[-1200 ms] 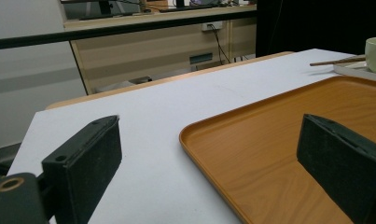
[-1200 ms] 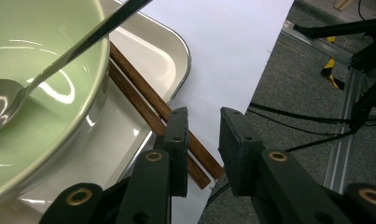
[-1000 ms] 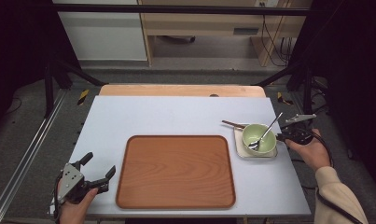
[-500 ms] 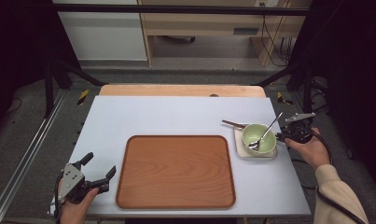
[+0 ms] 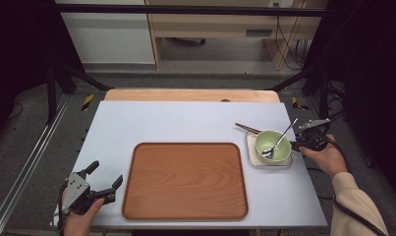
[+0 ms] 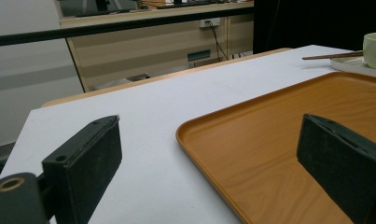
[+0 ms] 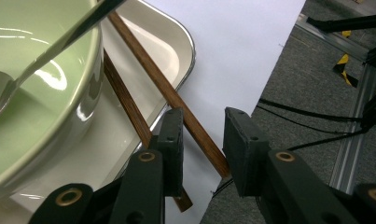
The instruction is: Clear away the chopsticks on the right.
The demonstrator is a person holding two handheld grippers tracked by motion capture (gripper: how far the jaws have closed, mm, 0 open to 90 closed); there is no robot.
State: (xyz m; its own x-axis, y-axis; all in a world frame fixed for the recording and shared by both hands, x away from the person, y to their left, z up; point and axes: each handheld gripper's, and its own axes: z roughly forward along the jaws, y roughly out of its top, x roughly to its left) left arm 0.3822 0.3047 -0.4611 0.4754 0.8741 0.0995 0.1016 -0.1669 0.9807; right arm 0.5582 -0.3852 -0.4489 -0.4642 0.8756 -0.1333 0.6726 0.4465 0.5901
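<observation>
At the frame's right, the right tool (image 7: 202,140), jaws just widening, stood apart around one chopstick (image 7: 176,100) beside the bowl (image 5: 273,146); lower left, the left tool (image 5: 98,183) gaped empty.

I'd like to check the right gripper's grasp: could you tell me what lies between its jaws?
One brown chopstick passes through the right gripper, whose jaws have just been opening; seen in the right gripper view.

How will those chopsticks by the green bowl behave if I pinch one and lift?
The chopsticks look thin, stiff and wooden, so probably light and unbending. Their smooth finish might slip between the right gripper's pads. They lie across the white dish's rim beside the bowl, so lifting one may roll the other.
</observation>
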